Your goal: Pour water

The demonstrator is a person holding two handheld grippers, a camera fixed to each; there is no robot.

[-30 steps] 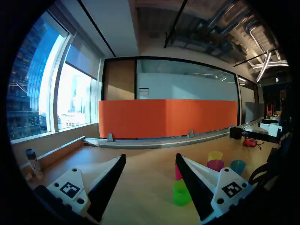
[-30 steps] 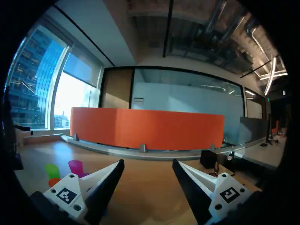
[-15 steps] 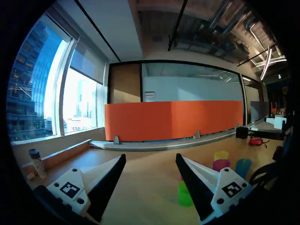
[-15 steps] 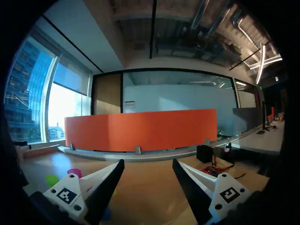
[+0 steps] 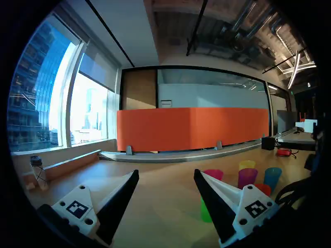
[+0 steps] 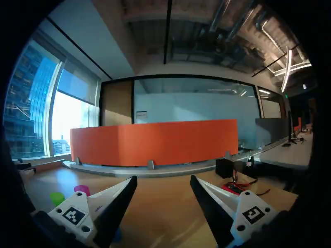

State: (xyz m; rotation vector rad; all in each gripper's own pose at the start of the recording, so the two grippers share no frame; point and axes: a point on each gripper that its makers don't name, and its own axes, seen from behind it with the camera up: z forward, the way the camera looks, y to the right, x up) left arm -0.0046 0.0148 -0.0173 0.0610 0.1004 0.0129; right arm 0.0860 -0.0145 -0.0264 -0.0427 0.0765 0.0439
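1. In the left gripper view, our left gripper (image 5: 165, 171) is released, its fingers spread wide with the wooden table (image 5: 165, 215) showing between them.
2. In the right gripper view, our right gripper (image 6: 162, 177) is released too, its fingers wide apart above the same table.
3. A green cup (image 5: 204, 211) stands on the table, partly hidden behind the left gripper's right-hand finger, with a pink cup (image 5: 214, 173) just past it.
4. Further right we see an orange cup (image 5: 263, 189), a purple cup (image 5: 247, 177) and a blue cup (image 5: 272, 177) close together, and a yellow cup (image 5: 247, 164) behind them.
5. The right gripper view shows the green cup (image 6: 57, 198) and pink cup (image 6: 82, 190) low on the left.
6. A black box (image 6: 224, 168) sits farther back.
7. An orange partition (image 5: 190, 128) lines the table's far edge, and windows (image 5: 87, 111) stand to the left.
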